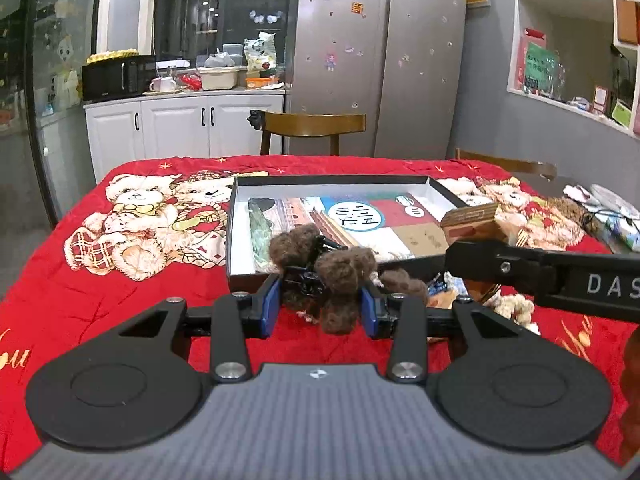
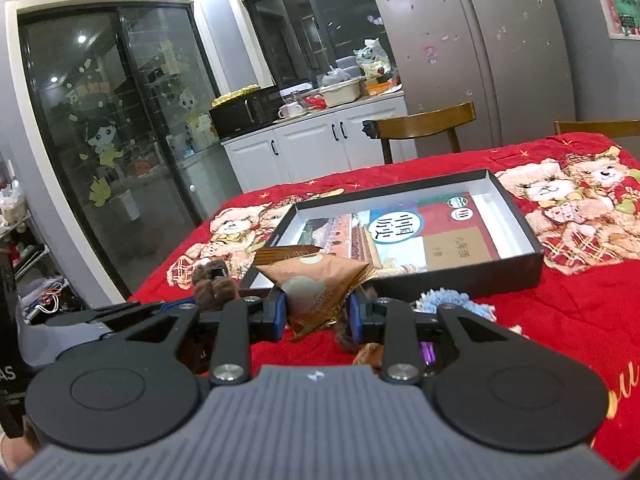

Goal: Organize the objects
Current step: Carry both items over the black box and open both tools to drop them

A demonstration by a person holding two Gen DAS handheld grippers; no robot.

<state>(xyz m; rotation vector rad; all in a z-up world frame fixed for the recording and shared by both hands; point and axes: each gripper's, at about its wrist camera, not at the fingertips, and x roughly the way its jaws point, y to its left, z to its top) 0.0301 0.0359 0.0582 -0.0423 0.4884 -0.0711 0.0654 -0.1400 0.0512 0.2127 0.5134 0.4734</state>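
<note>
at the box's 6 o'clock edge:
left tool: clamps brown fuzzy clip
right tool: clamps snack packet
advice: carry both over the box wall, lower inside, then release

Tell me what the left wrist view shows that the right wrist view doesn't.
Only the left wrist view shows the left gripper shut on a brown fuzzy hair clip, with the right gripper's arm crossing at the right edge. Only the right wrist view shows the right gripper shut on a tan snack packet, plus a blue fuzzy item. Both show the open black box on the red bear blanket.
</note>
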